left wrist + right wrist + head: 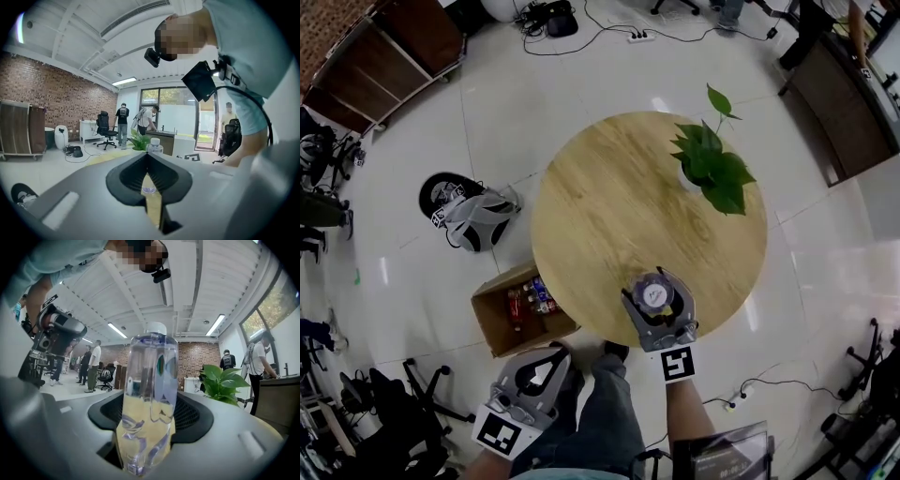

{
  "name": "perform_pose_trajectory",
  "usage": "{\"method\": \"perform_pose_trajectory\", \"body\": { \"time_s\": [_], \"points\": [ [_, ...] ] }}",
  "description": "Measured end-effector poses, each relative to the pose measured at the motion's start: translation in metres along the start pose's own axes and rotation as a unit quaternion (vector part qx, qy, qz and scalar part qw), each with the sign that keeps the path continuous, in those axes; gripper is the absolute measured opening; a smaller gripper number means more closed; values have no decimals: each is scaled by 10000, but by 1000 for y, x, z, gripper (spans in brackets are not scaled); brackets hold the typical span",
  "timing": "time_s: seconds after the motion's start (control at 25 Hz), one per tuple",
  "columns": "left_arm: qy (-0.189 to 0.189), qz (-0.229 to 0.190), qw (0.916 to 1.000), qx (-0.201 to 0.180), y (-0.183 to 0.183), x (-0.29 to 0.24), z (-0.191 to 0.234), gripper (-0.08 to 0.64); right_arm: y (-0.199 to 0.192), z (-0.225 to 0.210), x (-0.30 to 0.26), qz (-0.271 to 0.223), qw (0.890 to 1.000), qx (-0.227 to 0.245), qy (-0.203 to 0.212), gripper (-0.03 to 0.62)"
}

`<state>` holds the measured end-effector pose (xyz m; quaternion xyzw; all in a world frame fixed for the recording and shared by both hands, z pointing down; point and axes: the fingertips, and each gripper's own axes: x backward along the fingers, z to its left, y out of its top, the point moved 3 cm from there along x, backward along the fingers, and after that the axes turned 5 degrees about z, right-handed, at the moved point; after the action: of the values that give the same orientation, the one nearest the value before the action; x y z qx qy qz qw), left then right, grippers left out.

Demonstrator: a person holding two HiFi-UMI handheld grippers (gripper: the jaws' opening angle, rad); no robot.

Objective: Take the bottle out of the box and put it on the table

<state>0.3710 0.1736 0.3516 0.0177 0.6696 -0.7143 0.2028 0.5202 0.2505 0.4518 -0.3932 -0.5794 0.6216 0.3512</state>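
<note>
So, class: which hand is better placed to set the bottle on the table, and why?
Right. The right gripper already has the bottle between its fingers, upright at the near edge of the table. The left gripper is shut, empty and off the table, near the box.

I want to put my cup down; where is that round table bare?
The table is bare across its left half and middle. Crowded: the plant at the far right, and the near edge, where the right gripper holds the bottle.
</note>
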Motion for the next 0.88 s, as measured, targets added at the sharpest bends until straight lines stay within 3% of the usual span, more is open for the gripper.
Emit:
{"method": "perform_pose_trajectory", "body": {
  "time_s": [0.48,0.88],
  "points": [
    [61,-136,9998,-98,11,13,1,11,2,2,11,294,9992,263,-103,349],
    [10,-573,9980,-261,45,55,-8,11,84,24,66,7,9984,276,-494,357]
  ]
}}
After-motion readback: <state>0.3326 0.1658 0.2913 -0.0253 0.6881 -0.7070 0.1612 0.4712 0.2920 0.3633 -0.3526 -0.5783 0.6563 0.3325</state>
